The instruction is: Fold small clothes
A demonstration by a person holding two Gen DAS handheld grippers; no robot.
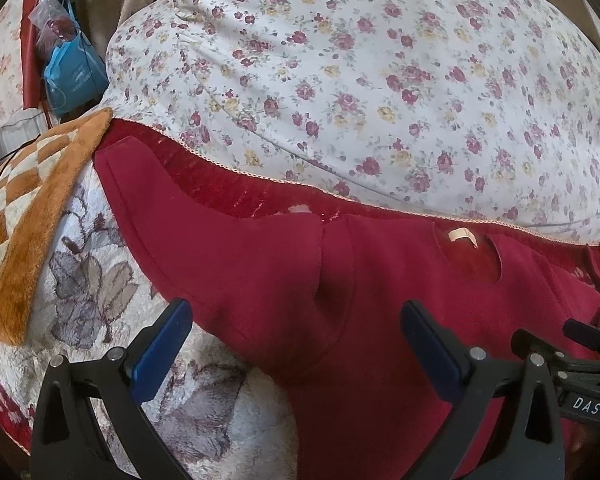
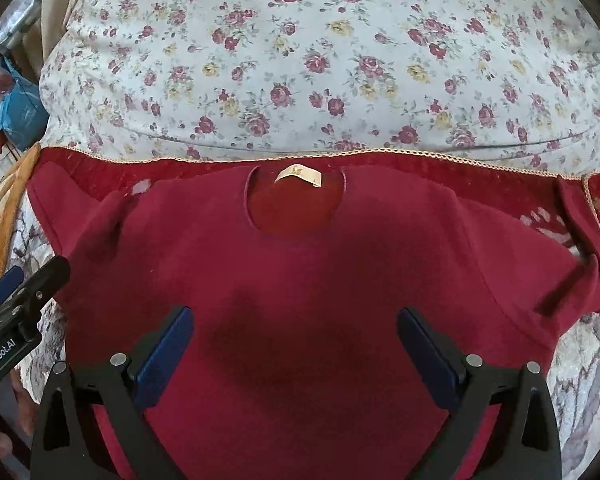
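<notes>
A small dark red sweater [image 2: 300,280] lies flat and face up on a plush blanket, neckline with a cream label [image 2: 298,178] at the far side, both sleeves spread outward. My right gripper [image 2: 296,320] is open and empty above the sweater's chest. My left gripper [image 1: 296,312] is open and empty over the sweater's left sleeve and shoulder [image 1: 260,272]. The left gripper also shows at the left edge of the right wrist view [image 2: 24,288], and the right gripper at the right edge of the left wrist view [image 1: 580,356].
A large floral cushion [image 2: 320,60] lies just beyond the sweater. An orange checkered rug [image 1: 24,216] lies at the left. A blue bag [image 1: 74,76] and clutter stand at the far left. The grey floral blanket [image 1: 100,300] surrounds the sweater.
</notes>
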